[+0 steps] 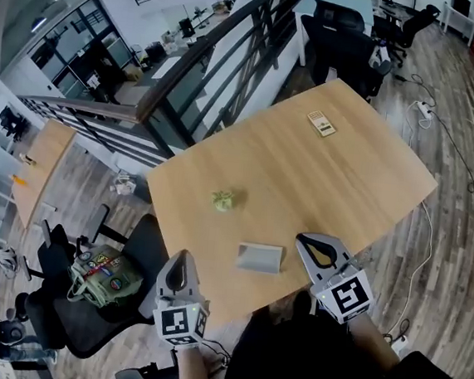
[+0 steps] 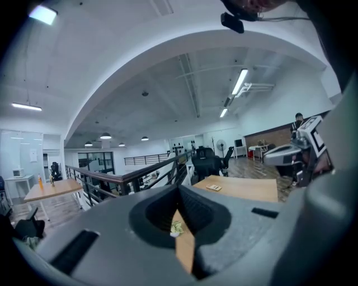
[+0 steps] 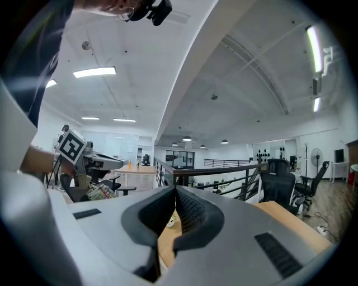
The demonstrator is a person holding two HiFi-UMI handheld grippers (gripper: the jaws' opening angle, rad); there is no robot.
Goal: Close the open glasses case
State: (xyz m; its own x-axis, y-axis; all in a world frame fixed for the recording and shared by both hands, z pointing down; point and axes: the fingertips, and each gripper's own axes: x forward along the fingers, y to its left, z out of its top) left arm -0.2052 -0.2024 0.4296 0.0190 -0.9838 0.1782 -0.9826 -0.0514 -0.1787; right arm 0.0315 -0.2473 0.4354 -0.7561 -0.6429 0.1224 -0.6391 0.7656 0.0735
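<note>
The grey glasses case lies flat on the wooden table close to its near edge; its lid looks down. My left gripper hovers off the table's near-left edge, left of the case and apart from it, jaws shut on nothing. My right gripper is just right of the case, not touching it, jaws also shut and empty. In the left gripper view the left gripper has its tips together. In the right gripper view the right gripper shows the same.
A crumpled green object sits mid-table beyond the case. A small tan card lies at the far side. Black office chairs stand left of the table, and a railing runs behind.
</note>
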